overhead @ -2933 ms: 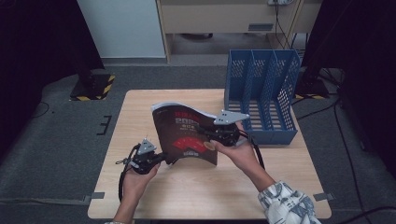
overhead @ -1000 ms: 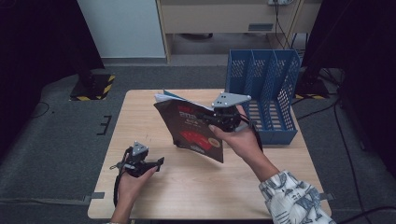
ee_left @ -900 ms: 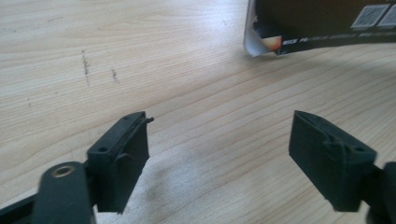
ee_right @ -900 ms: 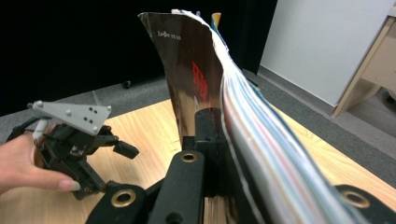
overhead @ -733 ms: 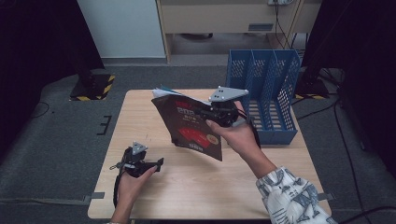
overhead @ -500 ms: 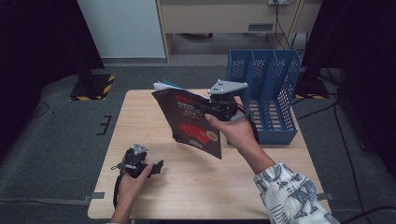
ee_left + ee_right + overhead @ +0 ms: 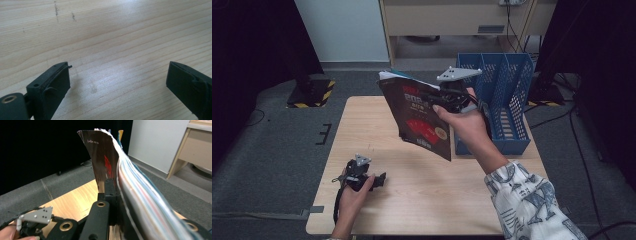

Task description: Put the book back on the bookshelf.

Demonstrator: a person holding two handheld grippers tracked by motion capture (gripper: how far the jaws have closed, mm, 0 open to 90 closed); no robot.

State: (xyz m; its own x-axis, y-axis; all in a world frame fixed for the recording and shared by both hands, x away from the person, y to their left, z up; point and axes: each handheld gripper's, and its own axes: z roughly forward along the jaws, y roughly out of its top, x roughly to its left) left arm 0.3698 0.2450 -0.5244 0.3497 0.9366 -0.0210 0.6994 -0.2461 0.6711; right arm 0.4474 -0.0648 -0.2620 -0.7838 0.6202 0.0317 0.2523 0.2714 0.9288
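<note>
Lifting a thick dark-covered magazine off the wooden table, the right gripper clamps its edge, likely for filing in the blue plastic file rack; the left gripper rests wide, holding nothing.

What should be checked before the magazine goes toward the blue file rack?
1. Right tongs shut on the magazine: ok; the right gripper view shows the jaws clamped on its edge.
2. Magazine off the table: ok, it hangs in the air.
3. Magazine stiff enough to slot in: not ok; the right gripper view shows it bending and the pages fanning.
4. Left tongs free of the magazine: ok; jaws open, bare wood between them, low at the table's near left.
5. Blue file rack slots free: cannot tell; the hand covers part of them.
6. Rack standing on the table: ok, at its far right.
</note>
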